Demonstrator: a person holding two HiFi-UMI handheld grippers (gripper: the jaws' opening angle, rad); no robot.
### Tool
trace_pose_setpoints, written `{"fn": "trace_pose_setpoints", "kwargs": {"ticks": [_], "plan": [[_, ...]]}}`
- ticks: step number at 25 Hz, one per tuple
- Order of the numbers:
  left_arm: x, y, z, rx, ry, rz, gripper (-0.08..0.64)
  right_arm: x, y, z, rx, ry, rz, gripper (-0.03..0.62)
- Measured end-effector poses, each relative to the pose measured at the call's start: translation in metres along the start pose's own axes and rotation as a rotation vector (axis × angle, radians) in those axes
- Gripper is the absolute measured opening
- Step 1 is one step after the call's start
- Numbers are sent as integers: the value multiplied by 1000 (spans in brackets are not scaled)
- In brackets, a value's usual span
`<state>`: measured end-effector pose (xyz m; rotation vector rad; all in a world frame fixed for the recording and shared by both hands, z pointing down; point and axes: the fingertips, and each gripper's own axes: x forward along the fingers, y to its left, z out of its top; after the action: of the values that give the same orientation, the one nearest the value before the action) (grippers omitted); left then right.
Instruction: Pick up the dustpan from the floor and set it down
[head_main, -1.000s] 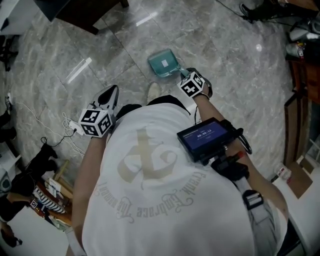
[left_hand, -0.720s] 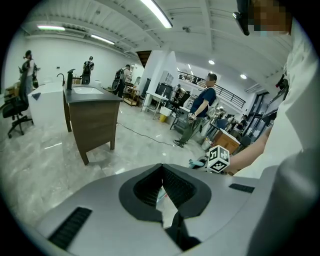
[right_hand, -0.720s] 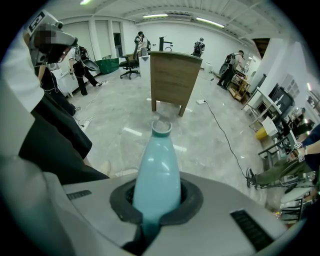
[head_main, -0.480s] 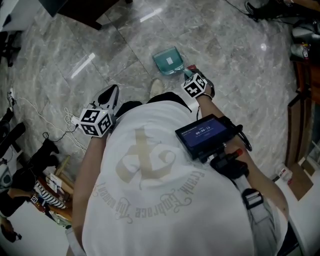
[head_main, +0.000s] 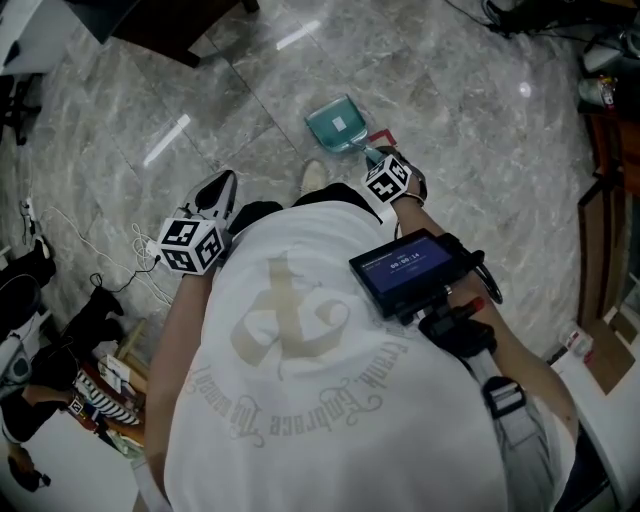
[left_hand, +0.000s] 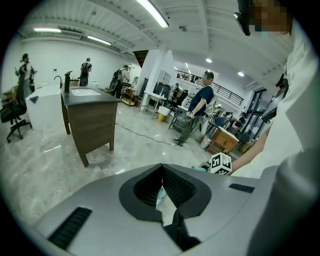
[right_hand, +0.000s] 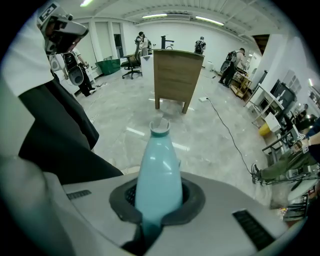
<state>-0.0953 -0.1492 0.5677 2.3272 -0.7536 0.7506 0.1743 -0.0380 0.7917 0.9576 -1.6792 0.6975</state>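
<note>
At the upper middle of the head view, the teal dustpan (head_main: 338, 125) sits over the grey marble floor (head_main: 450, 120), just ahead of the person's shoe (head_main: 313, 178). Its pan faces away from the person and its handle runs back toward the right gripper (head_main: 370, 155). Whether the pan rests on the floor or hangs just above it cannot be told.

Right gripper: jaws clamped on the dustpan's handle. In the right gripper view the teal handle fills the gap between the pads and extends beyond them toward a wooden cabinet (right_hand: 176, 75). The gripper points steeply down.

Left gripper (head_main: 222, 187): held at the person's left side, well apart from the dustpan. In the left gripper view its jaws meet at the tips with nothing between them.

A screen (head_main: 412, 268) is strapped to the right forearm. White cables (head_main: 140, 250) lie on the floor beside the left gripper.
</note>
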Motion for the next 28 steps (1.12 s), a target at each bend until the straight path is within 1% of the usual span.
{"fn": "trace_pose_setpoints", "kwargs": {"ticks": [4,5,7,10,14,17,19,22,25,28], "plan": [[4,1,2,8,6,-14,12,1,2,2,28,-13,28,25],[5,2,1,5,7,-17,11,1,3,2,34,-11,34,39],[7,4,2,-4,7,-24,12,1,4,2,44,-6,40,123],[16,5,7,4,6,-47,11,-2,-2,-2,63,-1,23,140],[31,5,20,24,19,-97,12,-10,-17,-6,112,10,1,168],[27,2,22,53,27,-141,11,-24,-11,-12,146,10,-7,196],[17,0,19,76,13,-163,12,-36,-1,-20,163,5,-26,211],[1,3,15,92,-14,-185,12,-54,7,-27,208,-9,-85,215],[-5,13,9,70,-17,-192,12,-75,4,-25,271,-36,-147,216],[-9,19,3,60,-9,-202,12,-92,4,-20,287,-54,-188,216]]}}
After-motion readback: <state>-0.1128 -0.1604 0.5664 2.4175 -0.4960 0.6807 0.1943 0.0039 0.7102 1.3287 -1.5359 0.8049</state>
